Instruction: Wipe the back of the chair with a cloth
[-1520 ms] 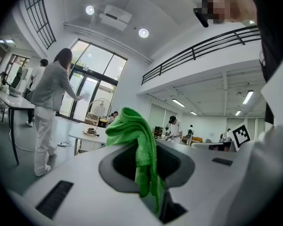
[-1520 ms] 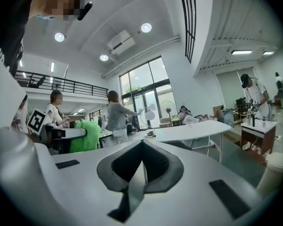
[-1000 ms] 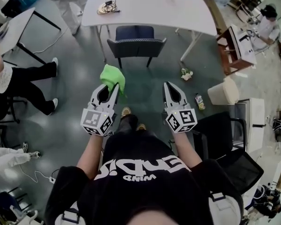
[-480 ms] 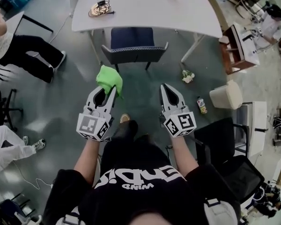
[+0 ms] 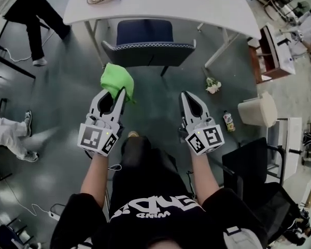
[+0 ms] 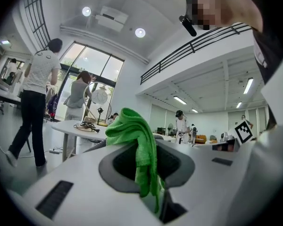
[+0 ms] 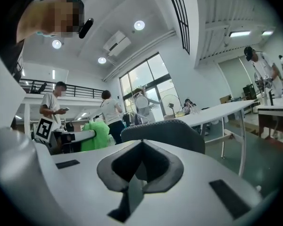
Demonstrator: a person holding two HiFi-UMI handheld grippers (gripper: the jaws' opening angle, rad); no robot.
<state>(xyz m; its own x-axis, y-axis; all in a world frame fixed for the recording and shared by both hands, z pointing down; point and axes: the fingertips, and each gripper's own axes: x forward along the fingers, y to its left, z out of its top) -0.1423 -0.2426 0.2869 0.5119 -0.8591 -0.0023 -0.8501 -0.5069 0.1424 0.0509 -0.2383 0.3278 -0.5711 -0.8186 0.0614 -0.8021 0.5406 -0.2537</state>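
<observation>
The cloth, bright green, is pinched in your left gripper. Its jaws are clamped on one fold. Most of the fabric bunches up above and beyond the tips, and in the left gripper view a strip hangs down through the gap behind them. Your right gripper carries nothing, and its jaws are pressed together tip to tip. You hold both grippers out in front of you, side by side and well apart.

The chair stands ahead of you, pushed partly under the white table, with its dark backrest turned toward you. In the head view the cloth sits close in front of the backrest's left end, but you cannot tell from these views whether it touches. In the right gripper view the backrest rises just beyond the closed tips, and the cloth shows off to the left.
</observation>
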